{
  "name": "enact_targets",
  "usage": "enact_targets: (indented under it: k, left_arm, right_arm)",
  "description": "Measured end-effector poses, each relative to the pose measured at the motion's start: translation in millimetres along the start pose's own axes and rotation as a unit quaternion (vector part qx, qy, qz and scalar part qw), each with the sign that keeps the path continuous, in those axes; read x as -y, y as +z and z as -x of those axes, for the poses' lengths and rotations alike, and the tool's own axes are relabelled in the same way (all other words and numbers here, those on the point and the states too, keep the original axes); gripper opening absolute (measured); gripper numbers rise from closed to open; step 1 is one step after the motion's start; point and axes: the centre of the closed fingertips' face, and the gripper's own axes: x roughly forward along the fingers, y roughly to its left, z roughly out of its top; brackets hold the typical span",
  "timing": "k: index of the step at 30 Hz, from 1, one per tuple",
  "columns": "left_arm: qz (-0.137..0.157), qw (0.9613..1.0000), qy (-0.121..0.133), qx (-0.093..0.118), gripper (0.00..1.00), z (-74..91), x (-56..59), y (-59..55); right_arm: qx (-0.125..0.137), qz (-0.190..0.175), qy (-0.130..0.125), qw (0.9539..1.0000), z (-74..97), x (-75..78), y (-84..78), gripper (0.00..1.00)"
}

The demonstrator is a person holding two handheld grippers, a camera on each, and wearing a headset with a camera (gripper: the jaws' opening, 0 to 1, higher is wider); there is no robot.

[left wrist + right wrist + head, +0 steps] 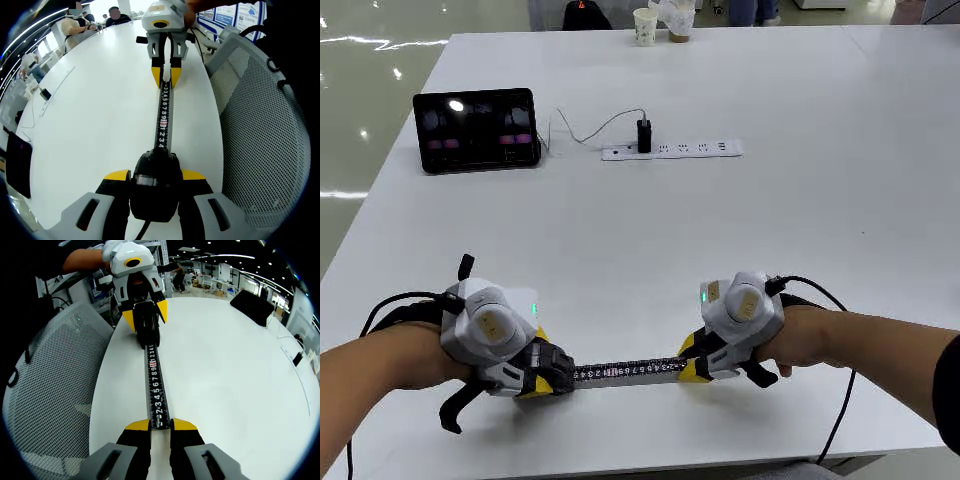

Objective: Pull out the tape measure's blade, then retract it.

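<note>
Your left gripper (pixel 155 176) has its jaws clamped on the sides of the black tape measure case (pixel 154 197), which sits at about 7 o'clock in the head view on the white table (pixel 720 220). Your right gripper (pixel 161 426), at about 5 o'clock, is pinched almost together on the tip of the blade (pixel 153 380). The blade lies drawn out flat between the two grippers, numbers up.

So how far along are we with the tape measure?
Done so far: the blade is pulled out, stretched over the table between the grippers. In hand: the left hand-held gripper clamps the case, and the right hand-held gripper pinches the blade's end. Left: retracting it.
</note>
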Motion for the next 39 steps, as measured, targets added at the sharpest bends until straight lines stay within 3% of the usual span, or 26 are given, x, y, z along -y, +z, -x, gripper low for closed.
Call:
enact_targets:
  k: [39]
  left_arm:
    - [-0.001,1.0,0.001,-0.001,0.31,1.0,-0.1,0.1]
  right_arm:
    - [-0.003,-0.008,-0.006,0.9999,18.5,0.8,-18.7,0.1]
